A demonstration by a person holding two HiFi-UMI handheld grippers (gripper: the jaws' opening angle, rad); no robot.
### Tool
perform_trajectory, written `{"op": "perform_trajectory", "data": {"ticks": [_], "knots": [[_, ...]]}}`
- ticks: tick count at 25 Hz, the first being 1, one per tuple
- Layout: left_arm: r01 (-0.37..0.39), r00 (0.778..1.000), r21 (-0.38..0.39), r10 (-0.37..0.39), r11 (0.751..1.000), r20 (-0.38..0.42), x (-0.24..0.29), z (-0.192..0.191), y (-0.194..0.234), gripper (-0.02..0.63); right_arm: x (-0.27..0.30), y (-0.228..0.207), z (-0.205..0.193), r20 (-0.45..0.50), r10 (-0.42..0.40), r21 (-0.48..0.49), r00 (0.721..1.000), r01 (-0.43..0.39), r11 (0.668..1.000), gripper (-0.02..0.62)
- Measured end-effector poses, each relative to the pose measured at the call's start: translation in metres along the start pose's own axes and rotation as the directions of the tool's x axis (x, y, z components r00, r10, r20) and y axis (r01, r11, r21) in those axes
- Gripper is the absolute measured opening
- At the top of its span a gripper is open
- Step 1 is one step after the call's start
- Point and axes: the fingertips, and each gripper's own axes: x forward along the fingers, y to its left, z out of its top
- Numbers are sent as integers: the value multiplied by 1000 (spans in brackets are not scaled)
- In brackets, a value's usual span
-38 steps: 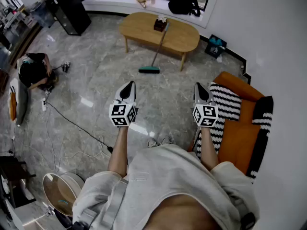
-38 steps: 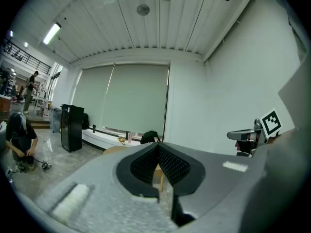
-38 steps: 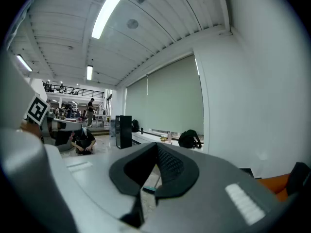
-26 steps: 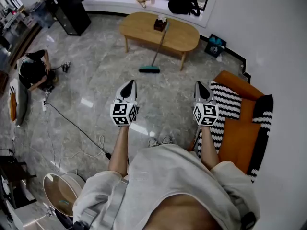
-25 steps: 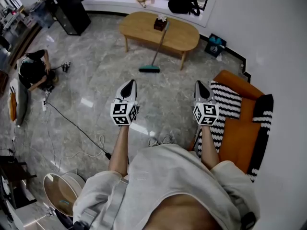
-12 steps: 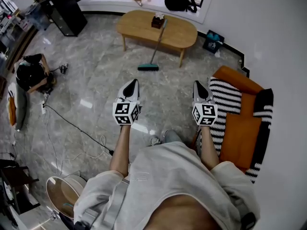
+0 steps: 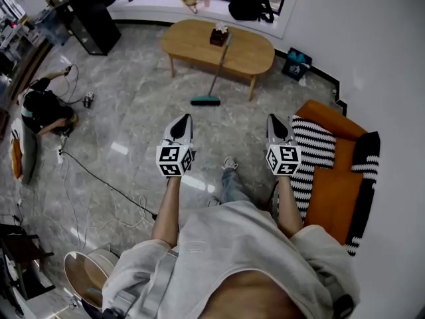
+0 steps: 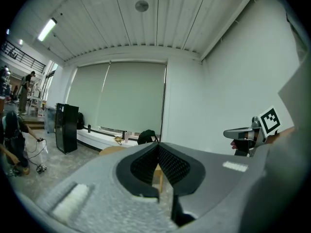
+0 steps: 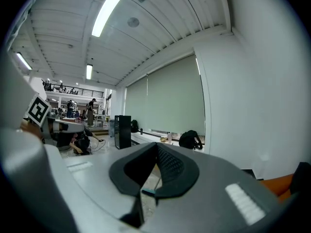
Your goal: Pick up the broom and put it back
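The broom (image 7: 219,68) leans against the front edge of the oval wooden table (image 7: 189,38), its teal head (image 7: 206,101) on the marble floor. In the head view my left gripper (image 7: 180,123) and right gripper (image 7: 274,122) are held side by side, pointing toward the table, well short of the broom. Both have their jaws shut with nothing in them. In the right gripper view the broom's teal head (image 9: 148,191) shows through the gap under the shut gripper (image 9: 156,145). The left gripper (image 8: 158,144) view shows a table leg (image 8: 158,176) below the tips.
An orange sofa (image 7: 335,185) with striped cushions stands at the right, close to my right arm. A small dark box (image 7: 218,36) sits on the table. A person (image 7: 41,105) crouches on the floor at the left amid cables (image 7: 99,178). A black cabinet (image 7: 93,18) stands far left.
The whole view has shifted forward, so the table and broom sit slightly closer. A foot has stepped out between the grippers. The crouching person has stretched an arm out.
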Motion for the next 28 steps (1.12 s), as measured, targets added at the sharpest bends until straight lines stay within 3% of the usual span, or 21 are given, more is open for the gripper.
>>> {"op": "perform_trajectory", "data": {"ticks": [17,28], "knots": [[-36,999,-8,35,999,-25,189,28,56,0,188,-80,18,-14,57,9,998,-56,998,0],[-44,999,-3,44,999,-25,269,39,67,0,262,-119,31,-6,88,-7,996,-88,996,0]]}}
